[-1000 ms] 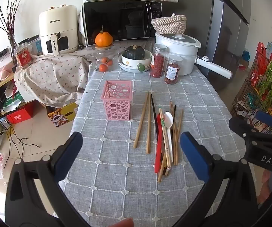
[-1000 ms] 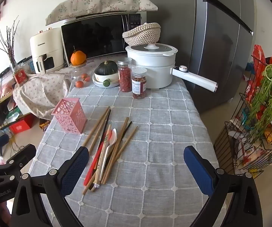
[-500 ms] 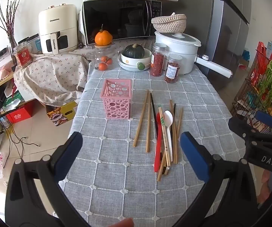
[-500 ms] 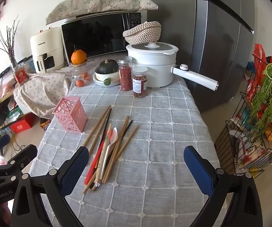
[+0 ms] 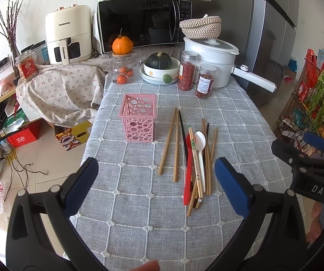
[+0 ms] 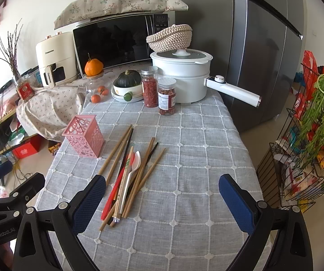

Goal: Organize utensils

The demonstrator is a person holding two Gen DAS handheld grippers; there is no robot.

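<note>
A pink perforated utensil holder stands upright and empty on the grey checked tablecloth; it also shows in the right wrist view. To its right lies a loose pile: several wooden chopsticks, a black chopstick, a white spoon and a red spoon. The same pile shows in the right wrist view. My left gripper is open and empty, above the near part of the table. My right gripper is open and empty, just right of the pile's near end.
At the table's far end stand a white pot with a long handle, two jars, a bowl with a squash and a glass jar of oranges. A wire rack stands right of the table.
Both grippers have edged slightly forward toward the table; the utensils and holder have not moved. Both jaws stay open.
</note>
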